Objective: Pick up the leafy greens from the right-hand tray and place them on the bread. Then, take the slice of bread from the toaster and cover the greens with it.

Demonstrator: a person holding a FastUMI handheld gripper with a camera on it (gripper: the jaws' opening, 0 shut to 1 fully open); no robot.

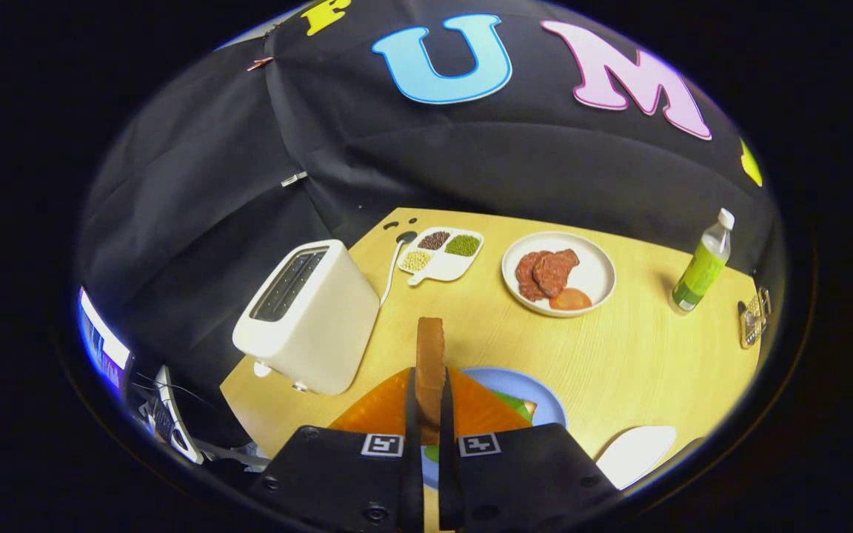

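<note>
Toaster [308, 314] left of plate [558, 272]; bottle [702, 264] right.

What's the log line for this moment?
gripper: shut on bread slice | over: blue plate, greens | toaster: empty

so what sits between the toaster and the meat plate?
In the gripper view, the divided dish of beans lies between the toaster and the meat plate, slightly beyond both. The hand-held gripper is shut on the bread slice.
</note>
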